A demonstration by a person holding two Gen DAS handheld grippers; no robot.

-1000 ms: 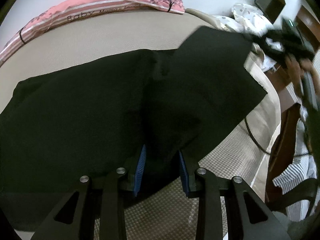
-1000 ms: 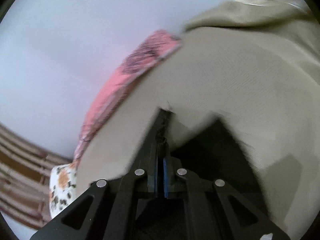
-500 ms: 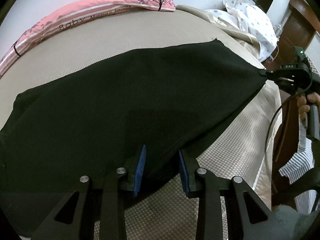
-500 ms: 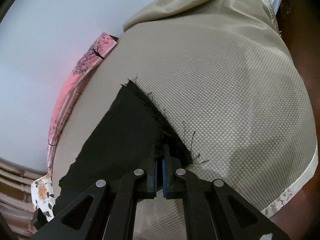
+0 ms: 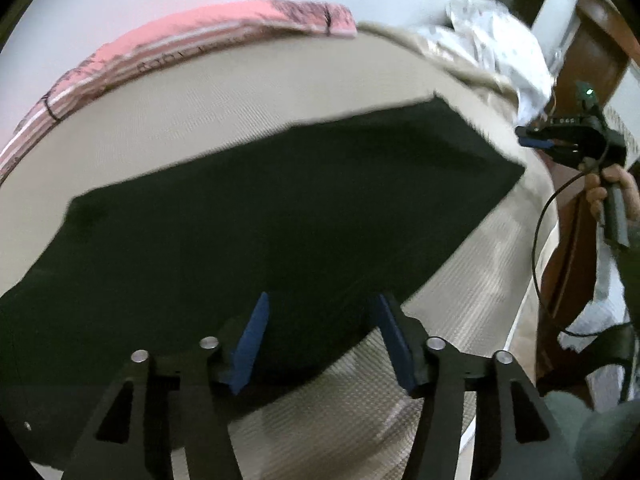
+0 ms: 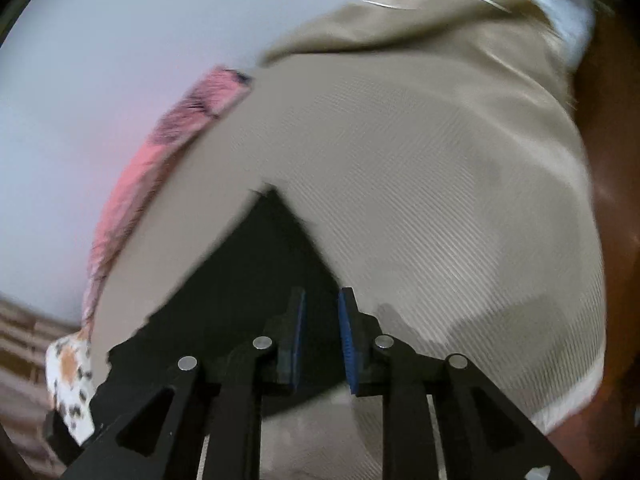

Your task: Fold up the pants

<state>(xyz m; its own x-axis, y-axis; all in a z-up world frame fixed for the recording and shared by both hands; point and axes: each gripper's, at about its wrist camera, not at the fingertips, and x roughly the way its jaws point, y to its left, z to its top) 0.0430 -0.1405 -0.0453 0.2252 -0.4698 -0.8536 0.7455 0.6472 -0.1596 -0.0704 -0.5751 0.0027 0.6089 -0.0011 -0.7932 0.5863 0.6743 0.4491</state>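
The black pants (image 5: pixel 280 216) lie spread flat across the beige bed (image 5: pixel 200 104). My left gripper (image 5: pixel 322 338) is open, its blue pads apart above the near edge of the pants, holding nothing. In the left wrist view my right gripper (image 5: pixel 536 140) hovers just past the far right corner of the pants, held by a hand. In the right wrist view the right gripper (image 6: pixel 322 338) is open with a small gap between the pads, above a corner of the pants (image 6: pixel 256 272).
A pink pillow (image 5: pixel 192 36) lies along the far edge of the bed by the wall. White and beige bedding (image 5: pixel 500 44) is bunched at the far right corner. A brown wooden frame (image 5: pixel 576 240) stands right of the bed.
My right gripper let go of the pants corner, opened and drew back a little. The pants now lie flat. My left gripper opened wider.
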